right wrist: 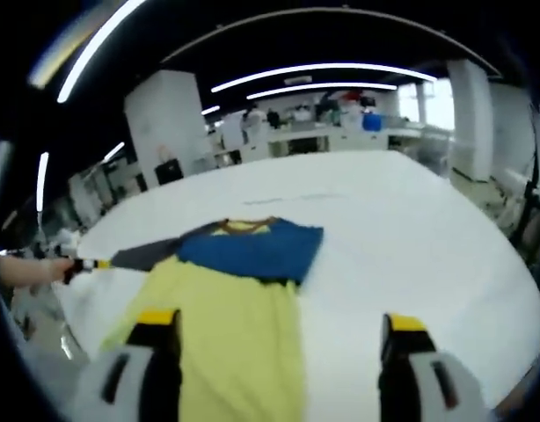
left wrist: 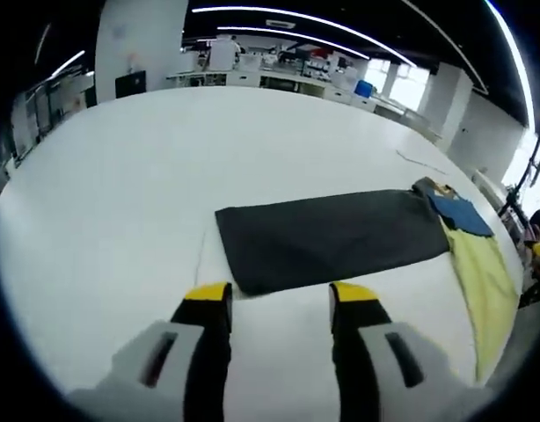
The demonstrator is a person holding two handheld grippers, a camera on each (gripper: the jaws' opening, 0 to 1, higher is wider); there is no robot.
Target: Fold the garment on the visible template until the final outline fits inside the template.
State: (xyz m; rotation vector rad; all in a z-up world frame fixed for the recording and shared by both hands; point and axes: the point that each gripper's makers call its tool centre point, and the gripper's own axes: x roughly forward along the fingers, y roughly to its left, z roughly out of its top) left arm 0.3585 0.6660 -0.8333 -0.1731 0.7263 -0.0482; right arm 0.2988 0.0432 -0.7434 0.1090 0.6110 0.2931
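Left gripper view: left gripper point(left wrist: 280, 301) spread above the dark cloth point(left wrist: 332, 237); right gripper point(right wrist: 281, 330) spread over the yellow shirt point(right wrist: 230, 343).

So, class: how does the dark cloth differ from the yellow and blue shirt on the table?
The dark cloth is a single charcoal colour; the shirt is yellow with a blue upper part. The dark cloth lies as a long, neat rectangle; the shirt keeps a garment shape with a collar. Both lie flat on the white table, touching each other, with neither tool gripping them.
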